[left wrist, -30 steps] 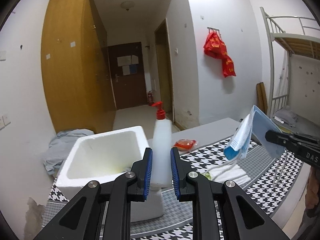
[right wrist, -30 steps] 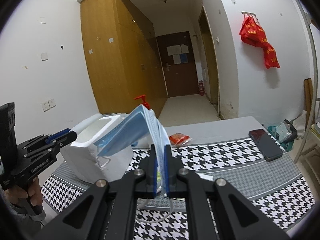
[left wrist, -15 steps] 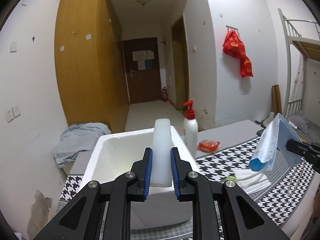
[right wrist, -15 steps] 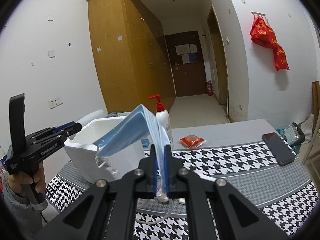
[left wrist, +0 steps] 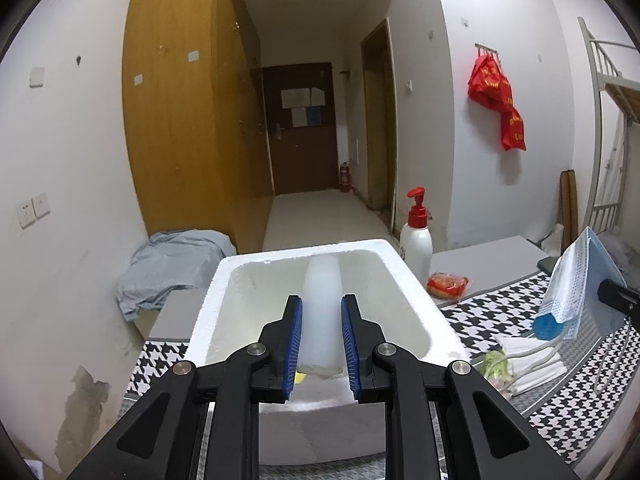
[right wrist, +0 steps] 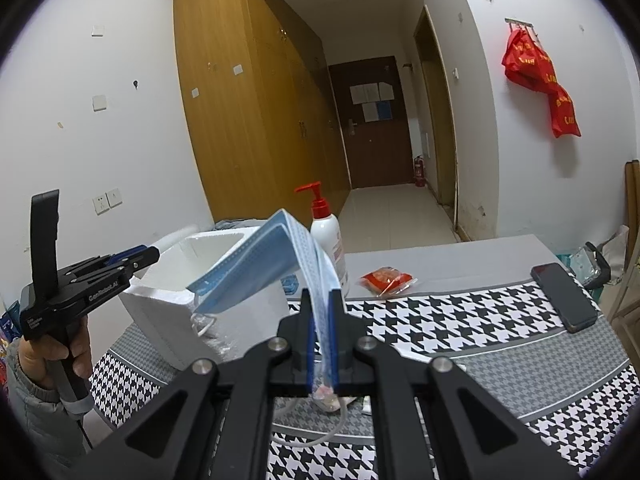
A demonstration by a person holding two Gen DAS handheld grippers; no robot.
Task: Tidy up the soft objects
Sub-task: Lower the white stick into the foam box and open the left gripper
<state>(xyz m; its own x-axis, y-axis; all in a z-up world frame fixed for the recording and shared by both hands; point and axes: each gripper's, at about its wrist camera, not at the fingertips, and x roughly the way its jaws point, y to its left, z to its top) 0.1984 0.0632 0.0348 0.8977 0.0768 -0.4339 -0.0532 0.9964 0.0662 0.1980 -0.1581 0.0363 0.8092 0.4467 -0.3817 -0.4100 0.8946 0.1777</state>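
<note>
The left gripper reaches over a white foam box on the checked table; its jaws are opening around a white foam roll. The right gripper has its jaws clamped tight on a folded blue face mask above the table.

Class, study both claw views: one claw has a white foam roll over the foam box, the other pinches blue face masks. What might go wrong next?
1. The left claw is opening with the white foam roll between its pads; it could tip against the foam box wall.
2. The face masks in the right claw are pinched at one edge; the fanned stack may slip.
</note>
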